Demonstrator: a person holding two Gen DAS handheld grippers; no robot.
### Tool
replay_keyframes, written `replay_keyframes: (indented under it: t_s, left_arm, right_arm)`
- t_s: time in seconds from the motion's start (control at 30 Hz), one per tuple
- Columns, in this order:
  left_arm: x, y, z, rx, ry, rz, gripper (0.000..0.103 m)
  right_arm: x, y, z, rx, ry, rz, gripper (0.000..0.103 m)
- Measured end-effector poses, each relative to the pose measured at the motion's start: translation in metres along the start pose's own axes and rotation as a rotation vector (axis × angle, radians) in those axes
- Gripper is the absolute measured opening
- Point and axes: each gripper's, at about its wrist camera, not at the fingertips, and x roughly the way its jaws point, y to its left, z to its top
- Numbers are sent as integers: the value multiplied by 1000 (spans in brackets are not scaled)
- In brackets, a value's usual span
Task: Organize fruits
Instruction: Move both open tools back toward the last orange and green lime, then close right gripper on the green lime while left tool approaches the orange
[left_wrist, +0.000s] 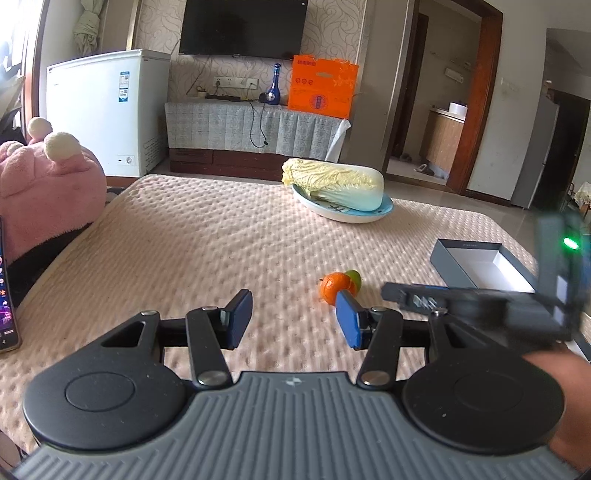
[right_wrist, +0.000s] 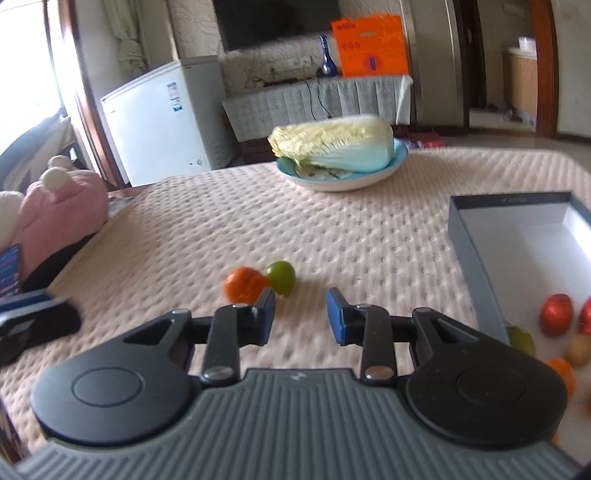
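Both wrist cams low over bed (left_wrist: 221, 236), facing TV wall; share cabbage plate (right_wrist: 343, 182), fruits.

Orange (right_wrist: 243, 283) touching lime (right_wrist: 281, 277) mid-bench (right_wrist: 221, 229); cabbage (right_wrist: 332, 147) on plate (right_wrist: 343, 182) behind; box (right_wrist: 476, 266) right, holding fruits (right_wrist: 557, 314).

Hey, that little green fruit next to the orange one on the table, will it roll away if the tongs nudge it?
Probably a little. The green fruit looks round and smooth, so a nudge could set it rolling. The dimpled cloth under it should slow it, and the orange fruit beside it, seemingly touching, may block it on that side. Its skin looks glossy, so the pads might slip.
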Motion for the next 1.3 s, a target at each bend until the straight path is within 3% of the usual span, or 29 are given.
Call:
replay_keyframes:
  t_s: [0.23,0.5,0.87,1.03,1.17,1.2,1.3]
  left_arm:
    - [6,2,0,-5,6,-25,56]
    - [9,11,2,-39,18,-46,56]
    - [10,16,1,-52,23,-35,56]
    - [11,15,1,-43,24,-31,56]
    - [15,11,0,-20,30,-23,56]
    - [17,10,-1,-11,34,-17,56]
    - [23,9,-2,1,43,-10,56]
  right_arm:
    - [35,0,11,-22,46,29,34]
    - [44,10,19,-39,28,60,34]
    - [56,-4,21,86,38,67,36]
    - [55,10,16,-25,38,61,35]
    - [62,9,13,11,88,108,33]
    - [62,11,11,4,84,109,28]
    - [57,17,12,-25,69,97,28]
